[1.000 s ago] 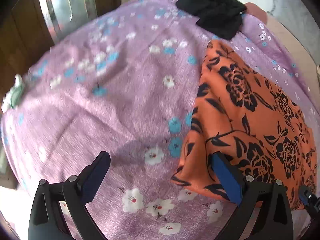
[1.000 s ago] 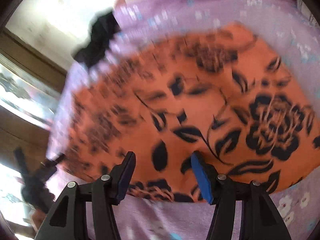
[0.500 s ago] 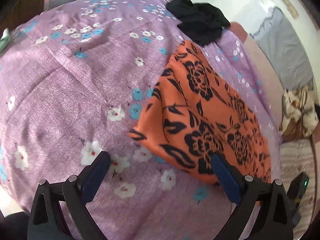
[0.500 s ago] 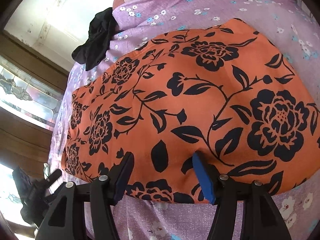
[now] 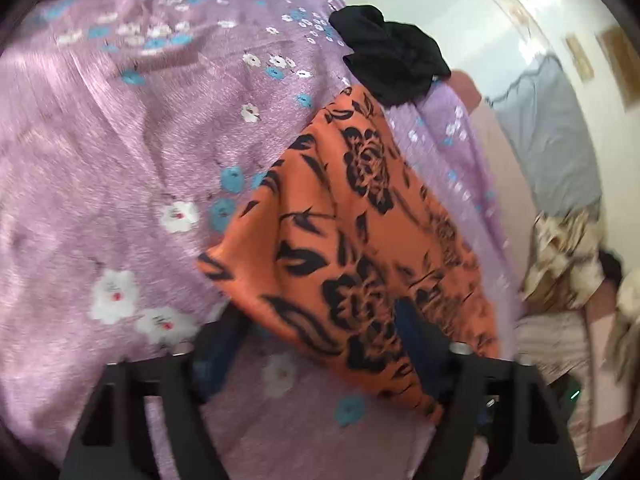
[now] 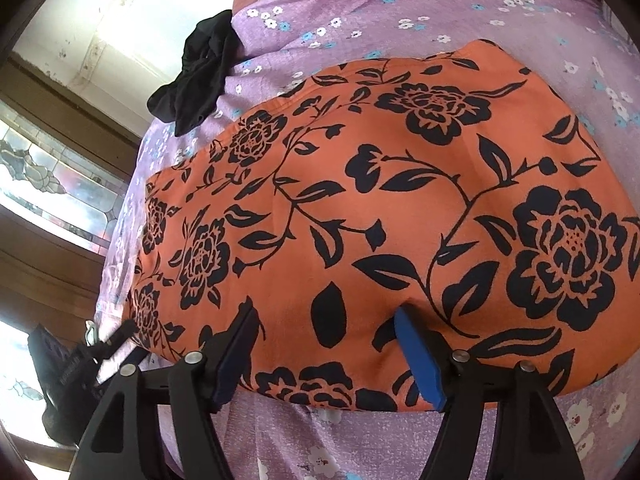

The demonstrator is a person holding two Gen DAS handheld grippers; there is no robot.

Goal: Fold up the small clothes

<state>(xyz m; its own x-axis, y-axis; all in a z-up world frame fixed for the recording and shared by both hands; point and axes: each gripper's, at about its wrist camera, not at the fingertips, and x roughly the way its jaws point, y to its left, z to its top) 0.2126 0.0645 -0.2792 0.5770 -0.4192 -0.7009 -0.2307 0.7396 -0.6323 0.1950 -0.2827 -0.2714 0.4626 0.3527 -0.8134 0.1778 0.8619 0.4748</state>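
Note:
An orange cloth with black roses point(image 5: 360, 240) lies flat on a purple flowered bedsheet point(image 5: 120, 160). In the right wrist view the orange cloth point(image 6: 380, 220) fills the middle. My left gripper point(image 5: 320, 344) is open at the cloth's near corner, its edge between the fingers; this view is blurred. My right gripper point(image 6: 328, 344) is open, its fingers over the cloth's near edge. The left gripper also shows in the right wrist view point(image 6: 108, 340), at the cloth's far left corner.
A crumpled black garment point(image 5: 392, 64) lies on the sheet point(image 6: 520, 20) beyond the orange cloth; it also shows in the right wrist view point(image 6: 200, 76). A grey cloth point(image 5: 552, 140) and beige patterned fabrics point(image 5: 564, 260) lie at the right. A stained-glass window point(image 6: 40, 184) is at the left.
My left gripper has swung right and moved in toward the cloth's near corner, so the cloth now lies between its fingers. My right gripper has stayed almost still.

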